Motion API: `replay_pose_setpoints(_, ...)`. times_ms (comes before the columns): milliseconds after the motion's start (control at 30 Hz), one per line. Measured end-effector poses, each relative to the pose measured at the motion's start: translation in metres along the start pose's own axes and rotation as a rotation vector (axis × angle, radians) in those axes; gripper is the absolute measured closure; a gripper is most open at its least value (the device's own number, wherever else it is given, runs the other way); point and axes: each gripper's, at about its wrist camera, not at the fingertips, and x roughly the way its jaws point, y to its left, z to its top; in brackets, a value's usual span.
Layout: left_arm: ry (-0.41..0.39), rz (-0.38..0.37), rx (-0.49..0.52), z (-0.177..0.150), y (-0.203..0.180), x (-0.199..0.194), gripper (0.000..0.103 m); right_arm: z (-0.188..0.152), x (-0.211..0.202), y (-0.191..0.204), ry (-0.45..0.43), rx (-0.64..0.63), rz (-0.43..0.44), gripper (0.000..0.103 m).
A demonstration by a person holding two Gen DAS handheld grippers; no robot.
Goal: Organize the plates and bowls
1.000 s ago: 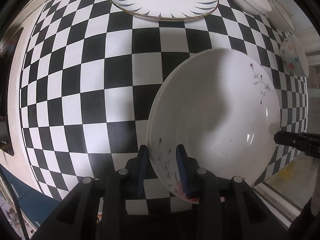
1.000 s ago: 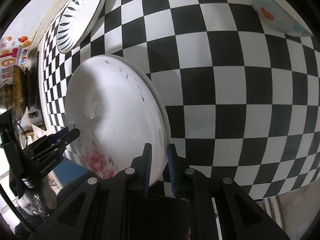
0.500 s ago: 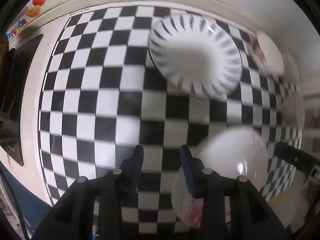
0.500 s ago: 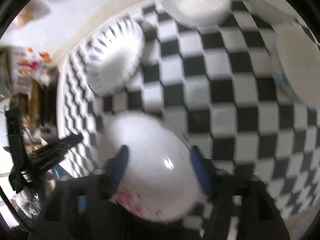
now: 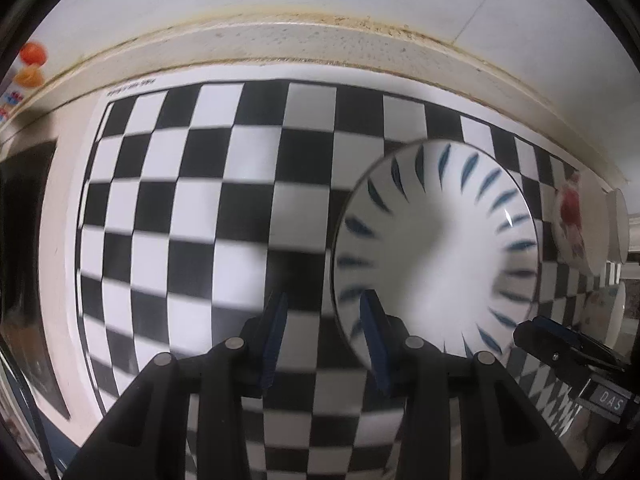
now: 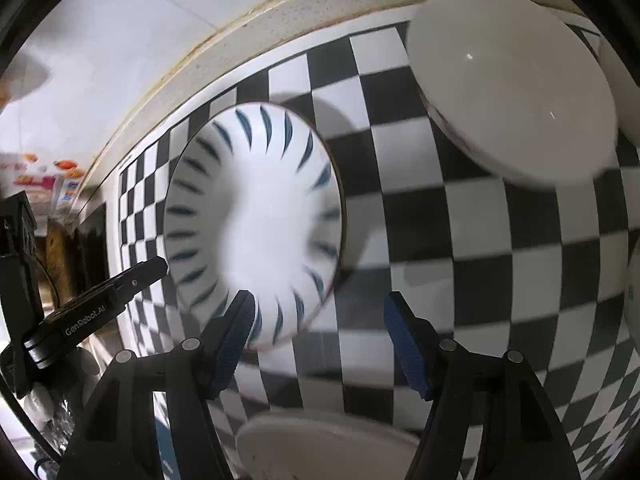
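A white plate with blue leaf strokes (image 5: 436, 248) lies on the checkered cloth (image 5: 180, 220) near the back wall. My left gripper (image 5: 324, 340) hangs open over the cloth at the plate's left rim, its right finger overlapping that rim and nothing held. In the right wrist view the same plate (image 6: 256, 220) is ahead and to the left. My right gripper (image 6: 320, 338) stands wide open and empty, with its left finger (image 6: 236, 332) over the plate's near rim. A white plate (image 6: 320, 440) lies under that gripper at the bottom edge.
A white bowl (image 6: 512, 100) stands at the back right, and a floral bowl (image 5: 572, 220) with more bowls (image 5: 610, 312) lines the cloth's right side. The tiled wall and stone ledge (image 5: 320, 36) close the back. A dark appliance (image 5: 24, 240) borders the left.
Both grippers let go of the white floral plate and opened, the right one widely. Both moved away from it toward the blue-leaf plate at the back.
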Motion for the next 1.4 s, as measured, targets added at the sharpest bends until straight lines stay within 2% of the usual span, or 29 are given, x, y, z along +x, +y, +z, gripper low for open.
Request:
replay_pose_setpoints(100, 0.013, -0.004, 0.021, 0.018, -0.001, 0.010, 0.068, 0.015, 0.010, 0.004, -0.002, 0.017, -0.015, 0.038)
replay_pose_setpoints(233, 0.044, -0.029, 0.040, 0.037, -0.003, 0.023, 0.069, 0.027, 0.024, 0.007, 0.012, 0.046, -0.032, 0.061)
replay_pose_setpoints(267, 0.049, -0.043, 0.040, 0.040, -0.002, 0.026, 0.077, 0.029, 0.027, 0.007, 0.015, 0.051, -0.036, 0.065)
replay_pose_setpoints(300, 0.053, -0.052, 0.041, 0.042, -0.002, 0.028, 0.081, 0.031, 0.031, 0.007, 0.020, 0.060, -0.052, 0.069)
replay_pose_setpoints(367, 0.061, -0.084, 0.054, 0.045, -0.004, 0.031, 0.087, 0.031, 0.035, 0.008, 0.011, 0.068, -0.068, 0.075)
replay_pose_setpoints(400, 0.056, -0.072, 0.060, 0.046, -0.005, 0.030, 0.087, 0.032, 0.035, 0.008, 0.010, 0.064, -0.091, 0.081)
replay_pose_setpoints(533, 0.031, -0.048, 0.088, 0.044, -0.009, 0.028, 0.087, 0.029, 0.035, 0.004, 0.017, 0.067, -0.064, 0.085)
replay_pose_setpoints(767, 0.018, -0.049, 0.089, 0.022, -0.012, 0.011, 0.087, 0.016, 0.015, 0.011, -0.007, 0.007, -0.071, 0.088)
replay_pose_setpoints(1100, -0.069, -0.094, 0.097, -0.017, -0.001, -0.054, 0.087, -0.017, -0.030, 0.019, -0.061, -0.036, -0.025, 0.088)
replay_pose_setpoints(1400, -0.127, -0.118, 0.139, -0.063, -0.012, -0.100, 0.087, -0.069, -0.078, 0.017, -0.114, -0.078, 0.030, 0.089)
